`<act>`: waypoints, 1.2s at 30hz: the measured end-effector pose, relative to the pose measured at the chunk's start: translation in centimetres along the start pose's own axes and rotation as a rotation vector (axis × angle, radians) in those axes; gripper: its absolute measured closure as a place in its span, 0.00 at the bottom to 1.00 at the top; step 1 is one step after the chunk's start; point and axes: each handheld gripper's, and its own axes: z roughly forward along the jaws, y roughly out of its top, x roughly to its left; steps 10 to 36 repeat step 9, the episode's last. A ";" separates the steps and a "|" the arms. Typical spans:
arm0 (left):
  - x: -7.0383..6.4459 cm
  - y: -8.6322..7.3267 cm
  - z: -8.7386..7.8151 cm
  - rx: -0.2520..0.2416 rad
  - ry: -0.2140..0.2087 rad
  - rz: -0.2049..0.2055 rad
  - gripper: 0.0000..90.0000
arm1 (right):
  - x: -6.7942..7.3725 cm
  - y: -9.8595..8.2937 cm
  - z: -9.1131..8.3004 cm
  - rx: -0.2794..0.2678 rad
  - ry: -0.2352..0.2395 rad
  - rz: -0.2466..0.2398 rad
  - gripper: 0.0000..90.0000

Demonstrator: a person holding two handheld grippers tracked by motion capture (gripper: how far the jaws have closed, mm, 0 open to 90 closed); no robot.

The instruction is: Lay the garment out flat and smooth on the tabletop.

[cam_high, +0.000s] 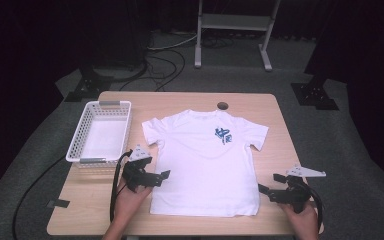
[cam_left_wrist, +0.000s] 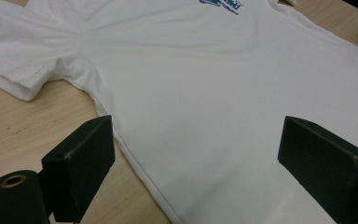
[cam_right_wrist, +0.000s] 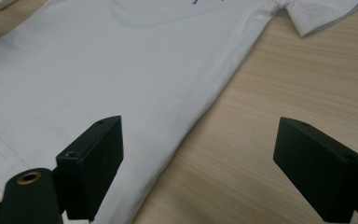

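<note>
Pre-grasp, likely a fold: left gripper (cam_high: 164,175) and right gripper (cam_high: 269,184) flank the flat white T-shirt (cam_high: 205,160), jaws wide, empty; next, pinch side seams.

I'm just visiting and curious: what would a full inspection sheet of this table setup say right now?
Surface: light wooden table, round hole at its far edge.
Job's things: white short-sleeved T-shirt with blue print spread flat, collar away from the person; white plastic mesh basket to its left.
Clutter: dark scrap at the table's near left corner.
Grippers: left gripper open at the shirt's left side; right gripper open at its right side.
Cables: black cable trails from left gripper; more on the floor.
Surroundings: grey carpet, white metal stand, dark curtains.
</note>
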 end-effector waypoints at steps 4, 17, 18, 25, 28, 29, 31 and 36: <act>-0.1 -0.4 -0.5 -0.001 0.000 0.000 0.11 | 0.2 -0.6 -0.5 -0.004 -0.003 0.004 0.17; -0.2 -1.2 -1.3 -0.013 -0.007 -0.011 0.11 | 0.5 -1.4 -1.3 -0.018 -0.007 0.014 0.15; -0.2 -1.2 -1.3 -0.013 -0.007 -0.011 0.11 | 0.5 -1.4 -1.3 -0.018 -0.007 0.014 0.15; -0.2 -1.2 -1.3 -0.013 -0.007 -0.011 0.11 | 0.5 -1.4 -1.3 -0.018 -0.007 0.014 0.15; -0.2 -1.2 -1.3 -0.013 -0.007 -0.011 0.11 | 0.5 -1.4 -1.3 -0.018 -0.007 0.014 0.15; -0.2 -1.2 -1.3 -0.013 -0.007 -0.011 0.11 | 0.5 -1.4 -1.3 -0.018 -0.007 0.014 0.15; -0.2 -1.2 -1.3 -0.013 -0.007 -0.011 0.11 | 0.5 -1.4 -1.3 -0.018 -0.007 0.014 0.15; -0.2 -1.2 -1.3 -0.013 -0.007 -0.011 0.11 | 0.5 -1.4 -1.3 -0.018 -0.007 0.014 0.15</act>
